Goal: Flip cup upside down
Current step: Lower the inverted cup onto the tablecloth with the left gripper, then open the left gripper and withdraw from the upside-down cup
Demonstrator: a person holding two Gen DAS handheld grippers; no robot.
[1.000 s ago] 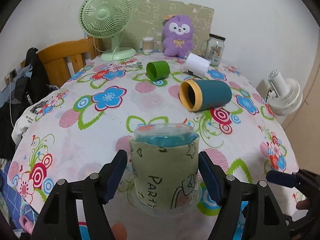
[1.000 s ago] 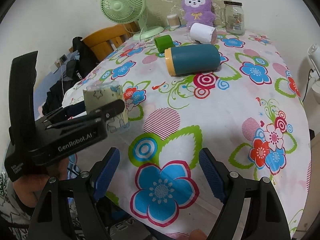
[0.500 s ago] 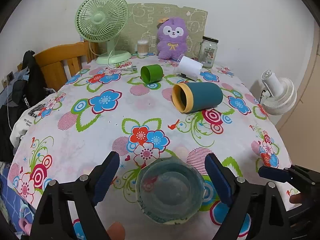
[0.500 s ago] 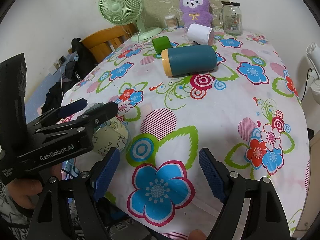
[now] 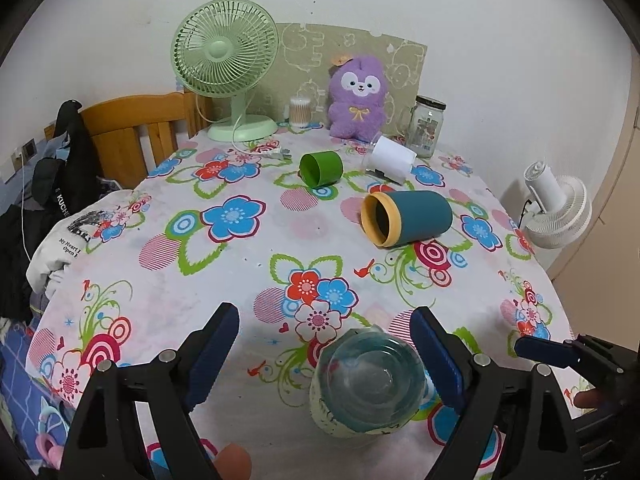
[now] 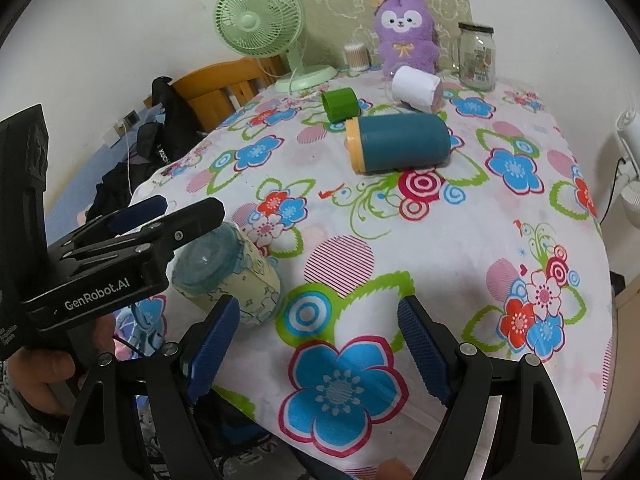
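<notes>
Clear cup (image 5: 367,384) with cream paper sleeve stands base-up, long axis vertical, low centre of left view on floral tablecloth (image 5: 240,264). Left gripper (image 5: 324,356) wide, cup loose near right finger. Right gripper (image 6: 320,340) wide, empty. Only right view shows "GenRobot.AI" on left gripper.

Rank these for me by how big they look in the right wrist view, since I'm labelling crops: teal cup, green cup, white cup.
1. teal cup, clearly largest.
2. white cup.
3. green cup.
The last two look close in size; the white one lies farther from the camera, so their order is unsure.
</notes>
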